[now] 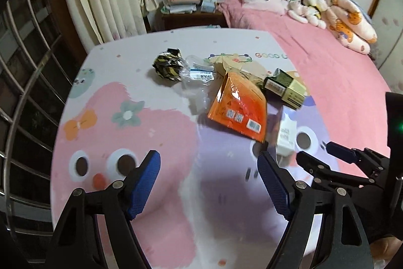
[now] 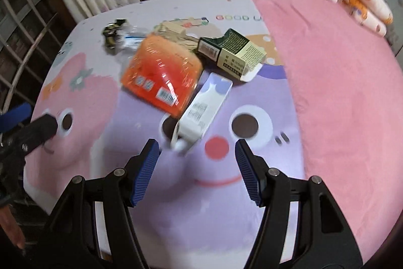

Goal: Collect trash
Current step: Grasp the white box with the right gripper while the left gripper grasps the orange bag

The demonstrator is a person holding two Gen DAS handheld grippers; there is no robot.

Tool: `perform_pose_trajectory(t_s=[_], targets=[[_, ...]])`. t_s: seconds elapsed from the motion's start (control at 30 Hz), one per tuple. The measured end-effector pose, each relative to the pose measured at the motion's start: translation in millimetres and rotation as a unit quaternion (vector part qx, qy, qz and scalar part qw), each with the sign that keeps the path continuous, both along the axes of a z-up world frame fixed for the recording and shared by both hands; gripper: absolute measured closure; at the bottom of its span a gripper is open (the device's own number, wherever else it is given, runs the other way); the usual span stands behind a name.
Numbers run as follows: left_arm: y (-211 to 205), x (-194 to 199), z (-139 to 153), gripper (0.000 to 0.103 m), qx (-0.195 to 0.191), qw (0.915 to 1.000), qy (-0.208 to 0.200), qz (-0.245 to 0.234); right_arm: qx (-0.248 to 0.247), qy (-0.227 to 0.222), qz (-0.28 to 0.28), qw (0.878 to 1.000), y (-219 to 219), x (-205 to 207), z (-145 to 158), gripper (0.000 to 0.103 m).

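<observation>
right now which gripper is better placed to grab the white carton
Right. The white carton lies just ahead of the open right gripper, nearly between its fingers; it sits off to the side of the left gripper.

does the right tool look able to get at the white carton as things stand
Probably yes: the right tool is open and empty, and the white carton lies just ahead of its fingertips, its near end uncovered; only its far part abuts the orange packet.

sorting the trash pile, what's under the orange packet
The orange packet lies over a tan cardboard piece and a white carton's edge; anything else beneath is hidden.
</observation>
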State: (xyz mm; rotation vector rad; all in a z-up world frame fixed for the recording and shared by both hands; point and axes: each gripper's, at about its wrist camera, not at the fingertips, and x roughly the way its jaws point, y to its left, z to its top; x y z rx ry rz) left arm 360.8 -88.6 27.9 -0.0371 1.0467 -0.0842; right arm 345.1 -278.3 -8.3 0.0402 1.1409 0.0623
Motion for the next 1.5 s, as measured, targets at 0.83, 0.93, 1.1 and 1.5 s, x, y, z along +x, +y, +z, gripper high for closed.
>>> perform_pose_trajectory(t_s=[0.83,0.93,1.1,1.5], targets=[[-49.8,165.5,-93.0,0.026,-0.018,0.9975,0.063,-0.025,0.068,0.045,0.016,0.997,-23.0,93.7,-100.6,0.066],[-58.3,180.3,-104.3,0.036,-0.03,0.995,0.084,-0.044,0.077,0.046,0.018,0.996,-26.8,97.2,-99.7,0.066],[-70.7,189.6,-122.0,0.039,-0.058,0.988,0.117,-0.081,0.078,0.044,0.026,0.996,-27.3,97.8,-97.5,0.066],[-85.2,177.6,-129.0,0.091,-0.059,0.9865,0.123,-0.09,0.101,0.035,0.01,0.994,-28.4,93.9,-97.2,0.068]])
